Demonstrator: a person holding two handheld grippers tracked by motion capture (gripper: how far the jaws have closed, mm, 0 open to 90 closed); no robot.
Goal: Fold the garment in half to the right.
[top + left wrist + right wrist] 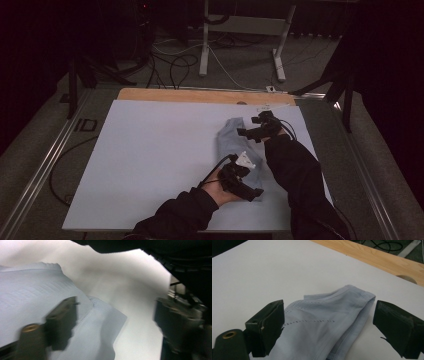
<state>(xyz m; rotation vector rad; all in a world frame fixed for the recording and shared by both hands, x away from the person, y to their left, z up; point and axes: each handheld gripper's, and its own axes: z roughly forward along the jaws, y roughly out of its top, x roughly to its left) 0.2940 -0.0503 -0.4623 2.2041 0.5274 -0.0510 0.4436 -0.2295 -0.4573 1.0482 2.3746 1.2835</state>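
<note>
Your right gripper point(328, 325) hangs with jaws wide apart over the pale blue garment point(324, 327); its view alone resolves the ribbed hem and perforated knit. Your left gripper point(113, 325), jaws also spread, is blurred. The high view places the garment point(235, 150) right of centre on the white board point(150, 150).
</note>
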